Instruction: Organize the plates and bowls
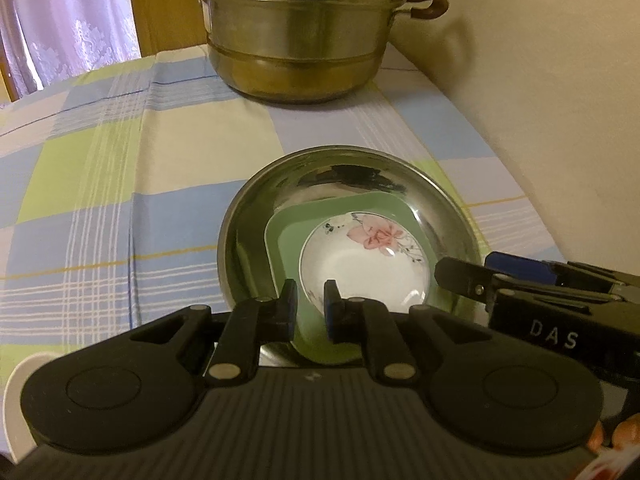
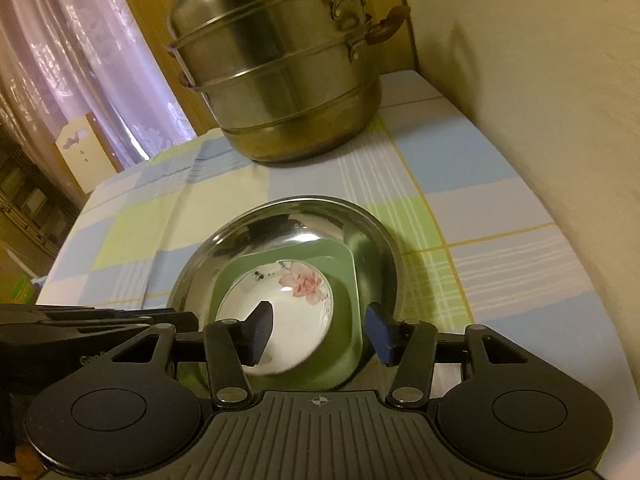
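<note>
Hovering over the stack, we've got both tools just above the dishes. Our left gripper [image 1: 310,304] has its jaws nearly together with only a thin slit between them, and nothing pinched in there; the near rim of the white dish merely shows through the gap. Our right gripper [image 2: 320,334] stands with its jaws well apart, one over the white dish and the other out past the green plate's edge. We see neither pad pressing on anything, so we read that as a let-go, not a hold.

Now outward. The white flowered dish [image 2: 280,300] sits inside the green square plate [image 2: 344,356], and that plate lies inside the steel bowl [image 2: 288,220]. Smallest in the middle, widest at the bottom: that's why they sit this way, each one cupped by the next so the pile can't slide. The green plate looks tilted against the bowl's curved wall, since square corners won't lie flat in a round basin.

The bowl rests on the checked tablecloth [image 1: 120,184], well clear of the big steamer pot [image 1: 296,32] at the back by the wall.

Nesting looks done to us; both tools seem free to pull away.
</note>
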Action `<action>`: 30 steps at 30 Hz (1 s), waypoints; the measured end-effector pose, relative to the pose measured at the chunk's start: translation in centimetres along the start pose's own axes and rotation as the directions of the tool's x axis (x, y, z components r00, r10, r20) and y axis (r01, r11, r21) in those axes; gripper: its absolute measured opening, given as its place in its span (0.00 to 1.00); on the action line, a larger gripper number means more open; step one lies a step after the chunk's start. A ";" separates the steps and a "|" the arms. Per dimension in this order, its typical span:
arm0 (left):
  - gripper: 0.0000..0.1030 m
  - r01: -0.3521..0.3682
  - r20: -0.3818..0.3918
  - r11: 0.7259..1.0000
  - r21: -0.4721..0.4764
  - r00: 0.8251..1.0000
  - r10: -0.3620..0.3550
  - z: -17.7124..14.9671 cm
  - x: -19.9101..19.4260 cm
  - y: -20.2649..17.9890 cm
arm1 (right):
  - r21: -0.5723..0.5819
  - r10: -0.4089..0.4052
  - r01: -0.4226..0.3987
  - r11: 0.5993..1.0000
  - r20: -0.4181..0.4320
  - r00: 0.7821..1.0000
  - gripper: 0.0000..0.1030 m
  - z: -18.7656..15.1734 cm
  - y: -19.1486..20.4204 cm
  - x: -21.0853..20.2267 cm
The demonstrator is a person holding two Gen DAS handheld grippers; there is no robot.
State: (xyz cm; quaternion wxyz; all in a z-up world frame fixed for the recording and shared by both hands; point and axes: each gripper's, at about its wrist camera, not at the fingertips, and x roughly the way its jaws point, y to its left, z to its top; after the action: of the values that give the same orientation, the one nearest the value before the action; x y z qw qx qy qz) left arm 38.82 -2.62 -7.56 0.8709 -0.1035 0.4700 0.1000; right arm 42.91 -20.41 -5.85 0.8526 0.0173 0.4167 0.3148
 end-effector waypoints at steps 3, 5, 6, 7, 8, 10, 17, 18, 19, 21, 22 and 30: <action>0.11 -0.003 0.015 1.000 0.003 1.000 0.003 -0.7 -1.7 -0.3 | 0.000 0.007 -0.007 1.000 0.004 1.000 0.54 -0.5 0.2 -1.4; 0.11 -0.005 0.026 1.000 0.004 1.000 0.005 -1.3 -2.8 -0.5 | -0.010 0.009 -0.009 1.000 0.004 1.000 0.56 -0.9 0.4 -2.4; 0.11 -0.005 0.032 1.000 0.004 0.999 0.005 -1.6 -3.4 -0.7 | -0.014 0.009 -0.009 1.000 0.006 1.000 0.58 -1.1 0.5 -3.0; 0.11 -0.005 0.038 1.000 0.004 0.999 0.005 -2.0 -4.1 -0.8 | -0.017 0.011 -0.011 1.000 0.007 1.000 0.59 -1.4 0.5 -3.6; 0.11 -0.004 0.043 1.000 0.003 0.999 0.004 -2.4 -4.7 -0.9 | -0.021 0.013 -0.013 1.000 0.009 1.000 0.59 -1.7 0.6 -4.2; 0.11 -0.003 0.051 1.000 0.000 0.999 0.003 -3.3 -5.9 -1.2 | -0.030 0.018 -0.018 0.999 0.013 1.000 0.60 -2.4 0.8 -5.5; 0.11 -0.014 0.079 1.000 -0.025 0.997 0.016 -6.8 -10.1 -1.8 | -0.074 0.029 -0.029 0.997 0.007 1.000 0.61 -5.1 1.9 -9.3; 0.11 -0.016 0.085 0.999 -0.029 0.996 0.019 -7.3 -10.7 -1.9 | -0.081 0.031 -0.031 0.996 0.005 0.999 0.61 -5.5 2.1 -9.8; 0.11 -0.020 0.092 0.999 -0.032 0.995 0.023 -8.0 -11.5 -1.9 | -0.091 0.034 -0.033 0.995 0.003 0.999 0.61 -5.9 2.3 -10.3; 0.11 -0.027 0.105 0.999 -0.038 0.994 0.031 -9.1 -12.7 -2.0 | -0.112 0.032 -0.031 0.993 0.002 0.999 0.61 -6.8 2.8 -11.1; 0.11 -0.031 0.109 0.999 -0.042 0.993 0.035 -9.7 -13.3 -2.0 | -0.125 0.030 -0.030 0.992 0.003 1.000 0.61 -7.3 3.1 -11.6; 0.11 -0.065 0.120 0.995 -0.075 0.990 0.074 -14.3 -17.7 -1.5 | -0.198 0.056 -0.059 0.978 -0.022 0.998 0.61 -10.7 5.2 -14.0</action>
State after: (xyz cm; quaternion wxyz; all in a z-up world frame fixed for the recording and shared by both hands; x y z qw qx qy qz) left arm 18.28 -9.31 -0.31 0.8899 -0.1114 0.4150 0.1531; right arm 26.12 -26.43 -1.47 0.8373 -0.0584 0.3894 0.3793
